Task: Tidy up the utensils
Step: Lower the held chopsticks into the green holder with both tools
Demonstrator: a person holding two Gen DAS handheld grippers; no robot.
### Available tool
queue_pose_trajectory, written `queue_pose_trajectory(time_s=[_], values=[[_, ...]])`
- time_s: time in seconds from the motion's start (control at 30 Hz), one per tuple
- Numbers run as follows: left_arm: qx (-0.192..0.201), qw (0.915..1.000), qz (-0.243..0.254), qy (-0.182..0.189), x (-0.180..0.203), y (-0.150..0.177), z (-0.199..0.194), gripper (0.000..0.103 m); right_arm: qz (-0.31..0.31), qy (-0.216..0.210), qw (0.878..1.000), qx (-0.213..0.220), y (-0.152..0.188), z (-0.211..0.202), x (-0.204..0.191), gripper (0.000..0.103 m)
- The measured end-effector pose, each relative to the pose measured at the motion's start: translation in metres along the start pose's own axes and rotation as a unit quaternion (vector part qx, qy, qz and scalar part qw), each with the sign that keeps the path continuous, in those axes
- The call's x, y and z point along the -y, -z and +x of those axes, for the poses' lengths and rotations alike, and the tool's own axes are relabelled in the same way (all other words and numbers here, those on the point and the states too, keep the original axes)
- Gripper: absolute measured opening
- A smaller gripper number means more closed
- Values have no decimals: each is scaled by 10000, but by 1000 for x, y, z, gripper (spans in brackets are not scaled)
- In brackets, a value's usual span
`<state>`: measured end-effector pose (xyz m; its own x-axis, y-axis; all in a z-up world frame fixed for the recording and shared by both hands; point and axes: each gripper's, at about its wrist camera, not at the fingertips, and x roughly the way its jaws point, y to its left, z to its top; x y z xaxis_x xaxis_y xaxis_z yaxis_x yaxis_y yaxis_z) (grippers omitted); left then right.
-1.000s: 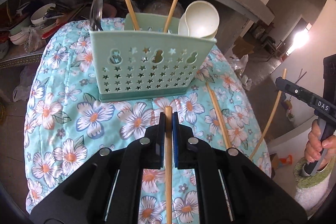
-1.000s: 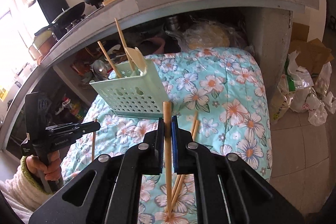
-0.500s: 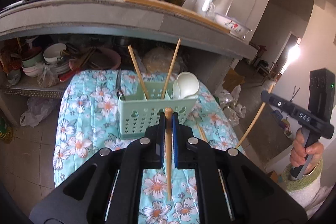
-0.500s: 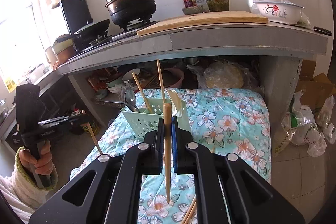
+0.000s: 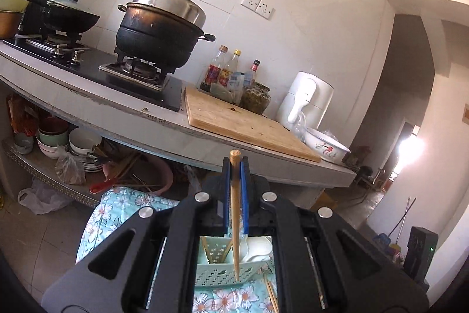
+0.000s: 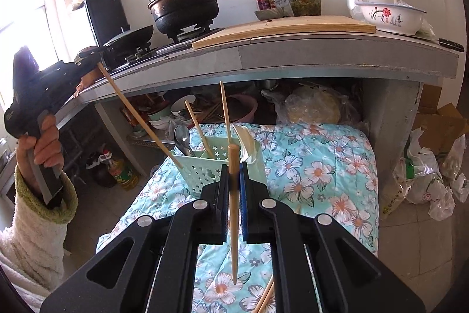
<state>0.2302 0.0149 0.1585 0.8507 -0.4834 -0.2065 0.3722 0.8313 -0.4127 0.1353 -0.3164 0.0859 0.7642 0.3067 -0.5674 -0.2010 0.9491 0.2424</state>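
Currently, the left gripper [image 5: 235, 166] is clamped on a long wooden chopstick [image 5: 234, 213], its blue-lined jaws pressing both sides of the stick, which hangs steeply with its lower tip over the pale green perforated plastic utensil caddy [image 5: 218, 269]. In the right wrist view that same stick runs from the left gripper [image 6: 98, 60] at ten o'clock down to the caddy's [image 6: 205, 175] near left corner; whether the tip is inside cannot be told. A hand [image 6: 41, 143] in a cream fleece sleeve [image 6: 35, 231] grips the handle.

The right gripper [image 6: 233, 166] is likewise closed on a second wooden chopstick [image 6: 233, 213], held nearly upright above the turquoise floral quilted cloth [image 6: 322, 166].

The caddy stands on the cloth and holds two upright wooden chopsticks [image 6: 225, 113], a metal spoon [image 6: 182, 138] and a white ceramic soup spoon [image 6: 244, 141]. More loose chopsticks [image 6: 265, 297] lie on the cloth at six o'clock.
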Motion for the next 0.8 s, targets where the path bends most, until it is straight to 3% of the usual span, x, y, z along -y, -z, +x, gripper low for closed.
queue_pose_trajectory(time_s=[0.5, 0.8], values=[[-209, 9987, 120, -457, -17, 22, 77, 6, 120, -9, 9998, -182, 4, 17, 18, 7], [-740, 9955, 105, -575, -29, 53, 104, 6, 165, -90, 9994, -283, 7, 25, 20, 7]])
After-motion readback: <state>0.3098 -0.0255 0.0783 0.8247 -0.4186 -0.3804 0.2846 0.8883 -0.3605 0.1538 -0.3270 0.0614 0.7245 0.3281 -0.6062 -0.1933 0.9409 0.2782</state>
